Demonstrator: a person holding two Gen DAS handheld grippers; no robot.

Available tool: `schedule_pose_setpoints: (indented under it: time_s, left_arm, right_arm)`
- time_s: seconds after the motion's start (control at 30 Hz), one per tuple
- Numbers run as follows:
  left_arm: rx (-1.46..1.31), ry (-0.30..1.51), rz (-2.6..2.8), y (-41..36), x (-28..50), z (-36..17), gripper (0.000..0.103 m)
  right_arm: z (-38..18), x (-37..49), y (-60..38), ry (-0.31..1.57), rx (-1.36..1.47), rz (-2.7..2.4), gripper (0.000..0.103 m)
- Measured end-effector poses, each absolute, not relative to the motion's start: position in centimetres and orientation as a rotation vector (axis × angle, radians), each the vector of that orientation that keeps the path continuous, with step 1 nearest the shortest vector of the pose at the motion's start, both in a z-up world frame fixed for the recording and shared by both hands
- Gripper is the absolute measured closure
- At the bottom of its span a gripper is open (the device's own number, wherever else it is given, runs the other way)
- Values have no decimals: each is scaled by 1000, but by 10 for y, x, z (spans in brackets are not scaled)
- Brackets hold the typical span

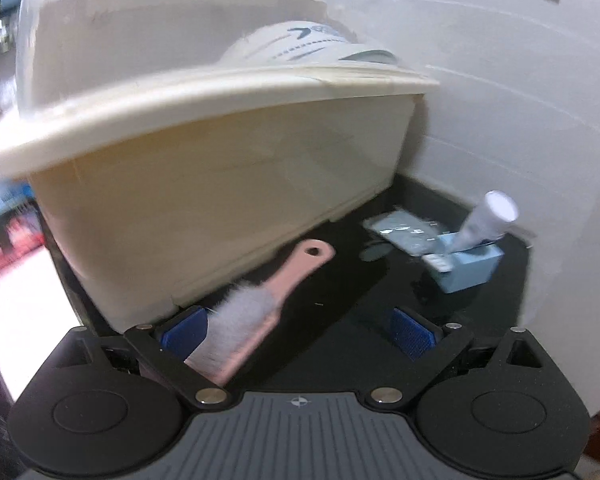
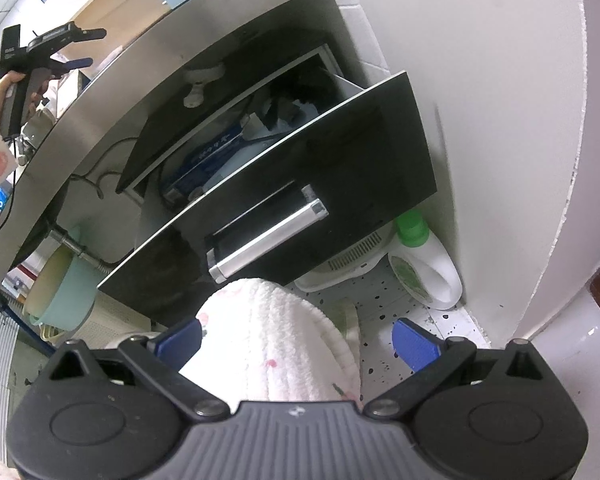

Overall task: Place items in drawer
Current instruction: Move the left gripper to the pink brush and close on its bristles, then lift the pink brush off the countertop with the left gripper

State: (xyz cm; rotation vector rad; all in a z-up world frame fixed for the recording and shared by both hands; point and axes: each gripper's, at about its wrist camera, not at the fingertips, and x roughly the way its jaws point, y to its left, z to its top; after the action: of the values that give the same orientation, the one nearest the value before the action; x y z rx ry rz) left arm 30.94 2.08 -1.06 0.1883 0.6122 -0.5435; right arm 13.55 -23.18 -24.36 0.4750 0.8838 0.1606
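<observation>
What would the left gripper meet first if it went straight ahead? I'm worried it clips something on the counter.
Probably the pink brush, lying just ahead near the left gripper's left finger, beside the cream bin. Centre line looks free to the blue box; depth is unclear.

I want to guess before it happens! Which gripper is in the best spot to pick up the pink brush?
The left gripper, probably. It is open above the black countertop, with the pink brush lying by one fingertip. The right gripper is open too, but low down facing the open drawer.
</observation>
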Motion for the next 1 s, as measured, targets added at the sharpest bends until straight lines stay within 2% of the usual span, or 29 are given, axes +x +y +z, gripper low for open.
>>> schedule_pose_setpoints:
  time_s: [0.27, 0.37, 0.43, 0.5, 0.63, 0.7, 0.8, 1.0]
  left_arm:
    - [272, 647, -449, 14, 324, -30, 3]
    - [303, 655, -415, 11, 324, -35, 17]
    - [291, 655, -437, 11, 321, -34, 22]
    - [283, 660, -465, 10, 315, -32, 32]
    - [293, 658, -486, 7, 297, -33, 45]
    - [282, 662, -498, 6, 288, -34, 58]
    - [276, 662, -502, 6, 275, -33, 70]
    - [284, 647, -514, 10, 249, -36, 70]
  right_arm:
    - [-242, 132, -236, 872, 485, 146, 1]
    - [-243, 131, -237, 877, 492, 136, 1]
    - [-244, 131, -239, 879, 497, 127, 1]
    - [-245, 131, -240, 882, 499, 120, 1]
    - [-245, 132, -238, 879, 504, 136, 1]
    - [-245, 132, -234, 876, 494, 155, 1]
    - [-243, 132, -227, 876, 479, 183, 1]
    - [-238, 127, -225, 864, 485, 200, 1]
